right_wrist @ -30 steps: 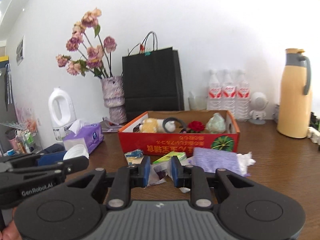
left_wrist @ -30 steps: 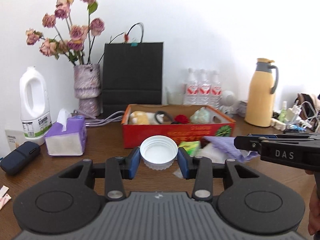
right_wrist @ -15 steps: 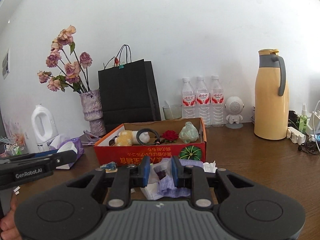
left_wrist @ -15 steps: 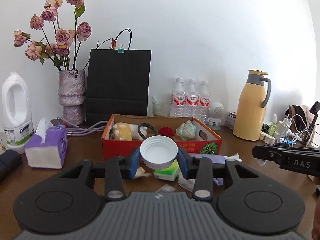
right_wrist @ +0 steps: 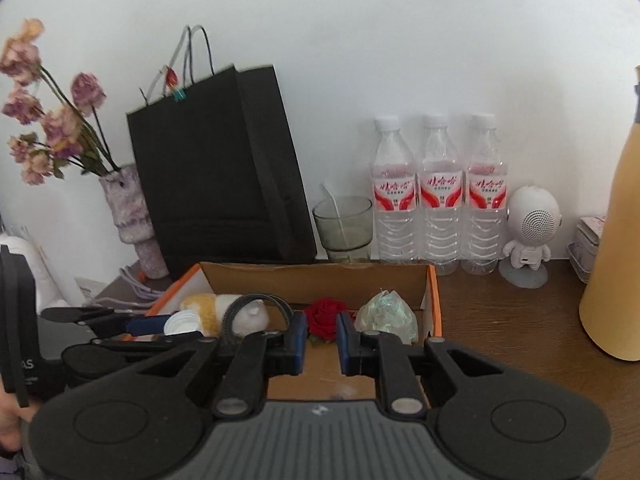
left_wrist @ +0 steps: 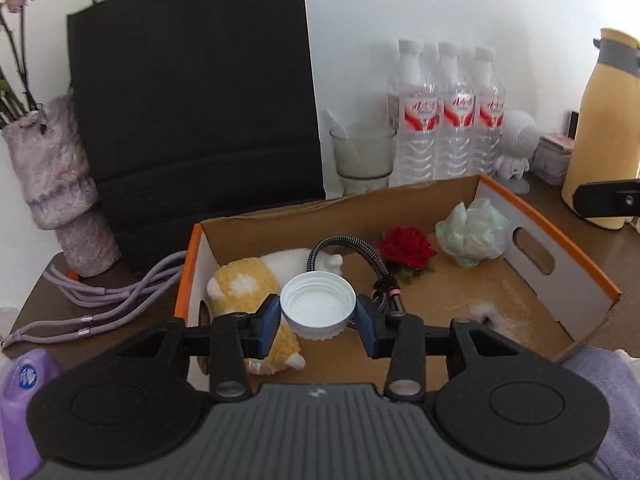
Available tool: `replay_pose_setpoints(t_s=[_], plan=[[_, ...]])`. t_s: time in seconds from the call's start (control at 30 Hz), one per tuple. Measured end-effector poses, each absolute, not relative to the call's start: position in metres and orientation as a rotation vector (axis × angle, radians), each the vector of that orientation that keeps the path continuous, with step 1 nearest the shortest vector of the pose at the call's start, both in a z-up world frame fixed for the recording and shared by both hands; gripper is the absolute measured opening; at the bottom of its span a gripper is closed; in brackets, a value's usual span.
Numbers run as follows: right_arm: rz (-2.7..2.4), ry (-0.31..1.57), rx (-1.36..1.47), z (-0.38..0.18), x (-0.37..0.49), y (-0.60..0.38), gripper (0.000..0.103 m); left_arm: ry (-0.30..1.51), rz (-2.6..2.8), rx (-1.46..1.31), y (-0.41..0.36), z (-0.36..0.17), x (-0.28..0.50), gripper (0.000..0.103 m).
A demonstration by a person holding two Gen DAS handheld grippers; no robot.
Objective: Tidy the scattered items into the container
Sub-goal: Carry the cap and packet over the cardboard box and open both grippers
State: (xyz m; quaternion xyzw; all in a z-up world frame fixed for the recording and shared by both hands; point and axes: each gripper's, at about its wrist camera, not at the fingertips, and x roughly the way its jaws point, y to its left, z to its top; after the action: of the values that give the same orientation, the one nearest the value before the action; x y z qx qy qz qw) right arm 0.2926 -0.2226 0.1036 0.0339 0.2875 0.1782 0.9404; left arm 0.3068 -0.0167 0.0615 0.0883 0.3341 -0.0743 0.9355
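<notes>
The left gripper (left_wrist: 318,318) pinches a white bottle cap (left_wrist: 318,308) across its rim, open side up, one blue pad on each side, and holds it above the cardboard box (left_wrist: 568,276), over the near-left part of the floor beside the yellow-and-white plush toy (left_wrist: 248,286). That is the relation the coming move turns on, as I judge it: the cap hangs inside the box walls, so parting the pads should drop it in, though it may land on the plush or the braided cable (left_wrist: 348,246) and roll. The cap is round, so no axis matters. The right gripper (right_wrist: 322,342) also hangs over the box, nearer its middle, with the red rose (right_wrist: 326,316) seen past its tips; its jaws are closing with a narrow gap left, and nothing shows between them. A crumpled pale-green wad (left_wrist: 472,232) lies toward the far right corner. Purple cloth (left_wrist: 604,392) lies outside the near-right wall, closer to the right gripper, and probably goes in next.
</notes>
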Motion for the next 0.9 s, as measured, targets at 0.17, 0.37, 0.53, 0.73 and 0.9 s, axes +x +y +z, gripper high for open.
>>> replay_pose_setpoints(t_s=[0.17,0.37,0.53,0.73,0.9], plan=[[0.350,0.760,0.057,0.070,0.358,-0.203,0.015,0.771,-0.132,0.209,-0.012,0.042,0.344,0.056],[0.306,0.986,0.099,0.035,0.397,-0.200,0.023,0.825,-0.198,0.231,-0.023,0.044,0.357,0.081],[0.284,1.096,0.121,0.040,0.405,-0.205,0.037,0.915,-0.191,0.092,-0.015,0.061,0.366,0.083],[0.290,1.262,0.038,0.064,0.401,-0.196,0.088,1.100,-0.102,0.038,-0.009,0.082,0.367,0.085],[0.275,1.240,0.017,0.090,0.371,-0.192,0.089,1.187,-0.012,-0.036,0.004,0.089,0.347,0.085]])
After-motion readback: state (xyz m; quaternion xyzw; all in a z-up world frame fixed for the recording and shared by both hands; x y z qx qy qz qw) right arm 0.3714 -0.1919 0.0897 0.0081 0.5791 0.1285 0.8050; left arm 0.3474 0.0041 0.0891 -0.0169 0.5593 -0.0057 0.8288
